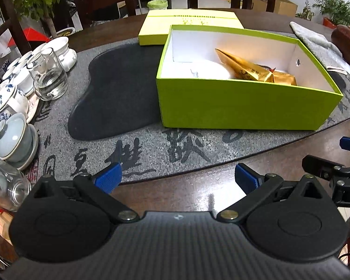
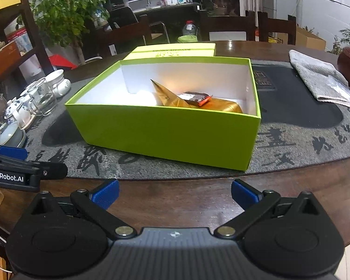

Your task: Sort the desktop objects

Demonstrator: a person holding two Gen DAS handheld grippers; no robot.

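From the left wrist, the left gripper (image 1: 178,175) hangs over the wooden table edge with its blue pads spread wide and nothing between them. Ahead, on the grey calligraphy mat (image 1: 151,154), sits the open lime-green box (image 1: 240,105); inside are gold foil packets (image 1: 249,70) and something white and rounded (image 1: 210,70), perhaps a bowl or padding, too washed out to name. The box's matching lid (image 1: 186,23) lies flat just behind it. A glass pitcher (image 1: 47,79) and blue-and-white tea ware (image 1: 8,98) crowd the left edge.

From the right wrist, the right gripper (image 2: 175,192) is likewise spread and empty, short of the mat. This view shows a small dark packet with a red edge (image 2: 197,98) resting on the gold ones, and a folded grey cloth (image 2: 315,79) well apart on the right.

With the items boxed, the step in hand looks like closing up. That would call for reaching past the box to the lid, gripping an edge, and setting it squarely over the opening.
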